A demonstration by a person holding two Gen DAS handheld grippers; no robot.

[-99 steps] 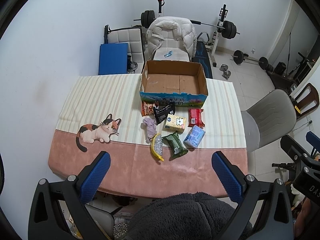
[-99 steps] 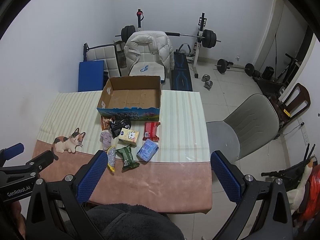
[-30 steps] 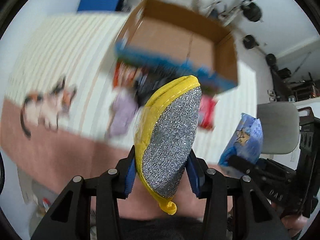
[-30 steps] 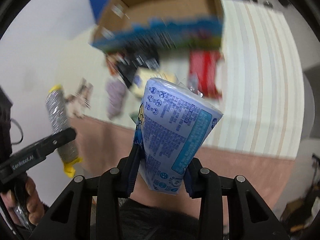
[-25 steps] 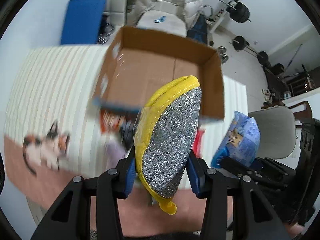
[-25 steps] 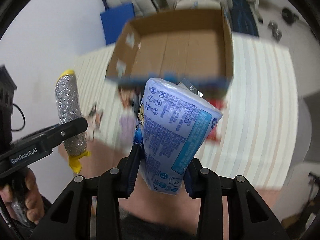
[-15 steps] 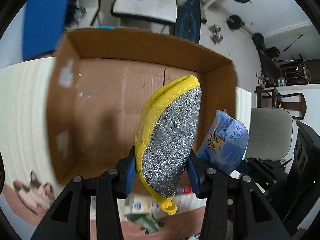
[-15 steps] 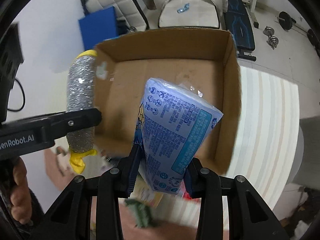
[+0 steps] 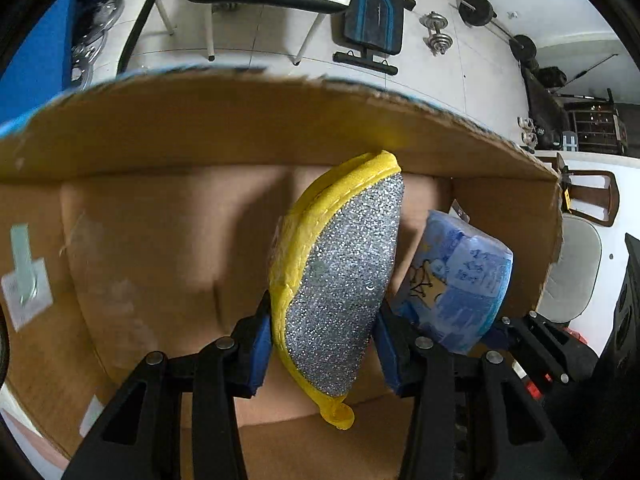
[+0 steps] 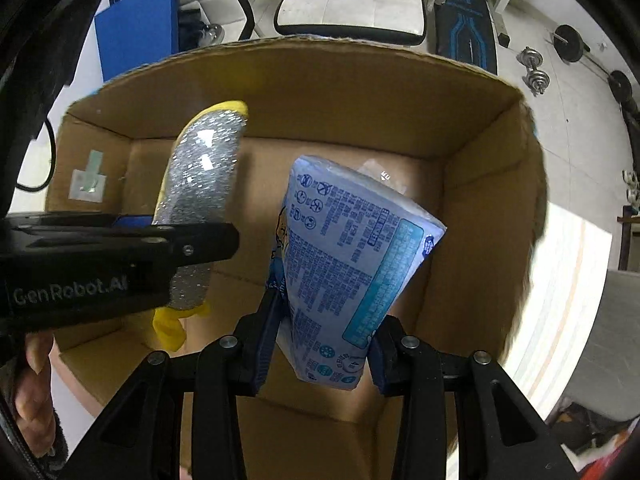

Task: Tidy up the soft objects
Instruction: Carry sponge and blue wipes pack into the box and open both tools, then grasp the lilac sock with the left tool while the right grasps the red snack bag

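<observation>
L tongs: my left pair, clamped on the silver scrubber, blue pads squeezing both flat sides near its lower end.
Scrubber: glittery silver face w/ yellow trim, tilted tip-up, held inside the cardboard box, above the box floor; yellow loop hangs at the bottom.
R tongs: my right pair, closed tight on the blue pack, gripping its lower narrow end.
Blue pack: soft plastic pkg w/ printed text, wider end pointing up toward the far wall, also inside the box, clear of the floor as far as I can tell.
Scrubber vs pack: side by side, scrubber to the left, pack to the right; close, small gap in the R wrist view.
Box: open top, brown inside, bare floor under both items, taped label on left inner wall.
Table: striped cloth visible right of the box.
Beyond box: white chair seat, dumbbells on floor.
</observation>
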